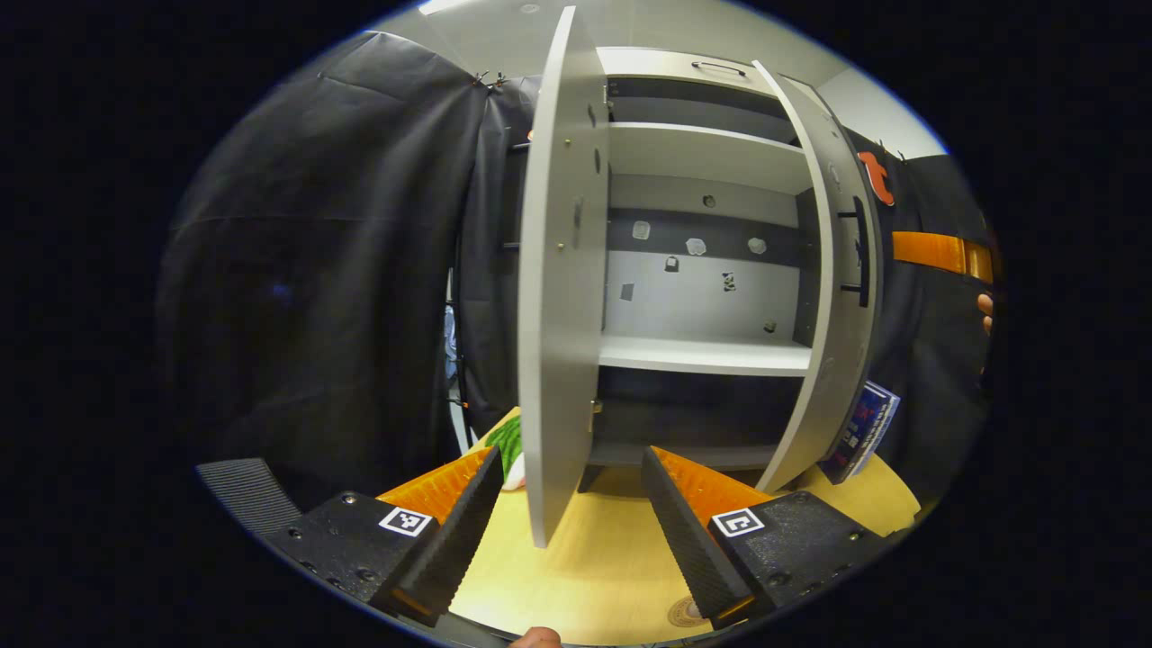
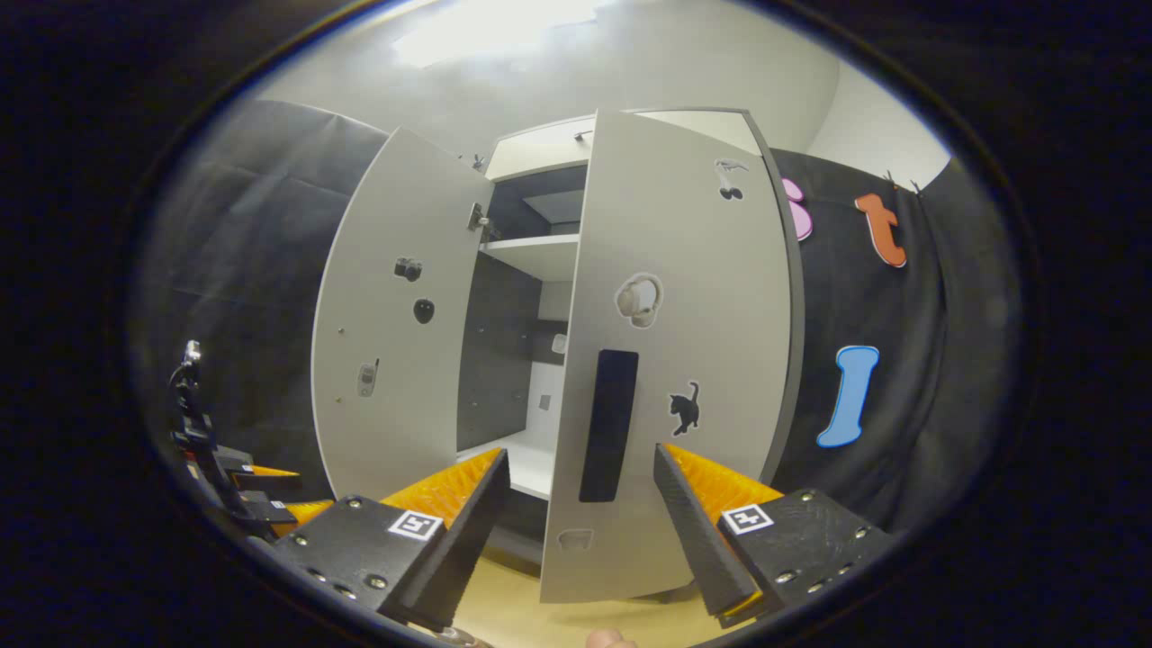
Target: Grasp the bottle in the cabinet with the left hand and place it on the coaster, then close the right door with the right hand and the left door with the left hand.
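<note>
I am looking at the grey cabinet [image 1: 702, 270] standing on the wooden table [image 1: 594, 567], and it is taking up most of both views. In the left gripper view I am seeing the left door [image 1: 562, 270] nearly edge-on, swung out toward me, while the right door [image 1: 832, 270] is hanging open on the far side; between them the shelves [image 1: 706, 354] are showing only small stickers on the back wall, and I am not making out a bottle anywhere on them. In the right gripper view the right door [image 2: 675, 360] is facing me with its dark handle [image 2: 609, 423] just ahead, hiding most of the interior. The left gripper [image 1: 569, 517] is holding nothing, its jaws spread wide on either side of the left door's lower edge without touching it. The right gripper [image 2: 580, 522] is likewise released, jaws wide apart before the handle. At the bottom of the left gripper view a round coaster [image 1: 686, 613] is peeking out, half cut off by the finger. Something green [image 1: 507, 441] is lying on the table behind the left door, mostly hidden.
</note>
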Demonstrator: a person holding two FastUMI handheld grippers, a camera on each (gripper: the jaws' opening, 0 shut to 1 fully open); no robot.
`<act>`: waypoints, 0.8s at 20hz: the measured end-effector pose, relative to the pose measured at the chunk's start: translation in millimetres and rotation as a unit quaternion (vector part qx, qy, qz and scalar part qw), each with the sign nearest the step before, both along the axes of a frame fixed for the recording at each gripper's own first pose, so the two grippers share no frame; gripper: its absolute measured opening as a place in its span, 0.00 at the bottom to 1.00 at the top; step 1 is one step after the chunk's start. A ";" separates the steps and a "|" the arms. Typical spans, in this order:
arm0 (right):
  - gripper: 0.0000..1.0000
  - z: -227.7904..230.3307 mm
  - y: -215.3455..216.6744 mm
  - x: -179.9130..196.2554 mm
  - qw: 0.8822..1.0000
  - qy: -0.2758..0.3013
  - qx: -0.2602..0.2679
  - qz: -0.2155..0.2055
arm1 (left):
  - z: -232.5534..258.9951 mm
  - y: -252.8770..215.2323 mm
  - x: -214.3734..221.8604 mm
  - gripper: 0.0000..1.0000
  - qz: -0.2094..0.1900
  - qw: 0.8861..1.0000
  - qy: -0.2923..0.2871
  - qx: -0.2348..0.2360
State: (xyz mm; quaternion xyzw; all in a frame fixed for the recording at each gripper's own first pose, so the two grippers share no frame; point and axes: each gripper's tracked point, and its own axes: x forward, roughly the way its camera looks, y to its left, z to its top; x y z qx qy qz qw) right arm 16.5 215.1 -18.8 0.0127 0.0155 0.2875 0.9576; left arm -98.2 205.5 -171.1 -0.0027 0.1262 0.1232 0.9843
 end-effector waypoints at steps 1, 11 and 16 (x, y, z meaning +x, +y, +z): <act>1.00 -0.1 0.3 0.3 1.000 0.002 0.000 -0.004 | 1.0 10.5 -4.2 0.97 0.007 1.000 0.001 0.005; 0.97 -2.6 13.8 6.8 0.999 0.012 0.016 -0.037 | -1.2 75.4 4.2 0.97 0.049 0.999 0.008 0.014; 0.97 -6.9 18.9 8.5 0.998 0.018 0.014 -0.050 | -4.0 78.8 14.1 0.97 0.037 0.999 0.009 0.018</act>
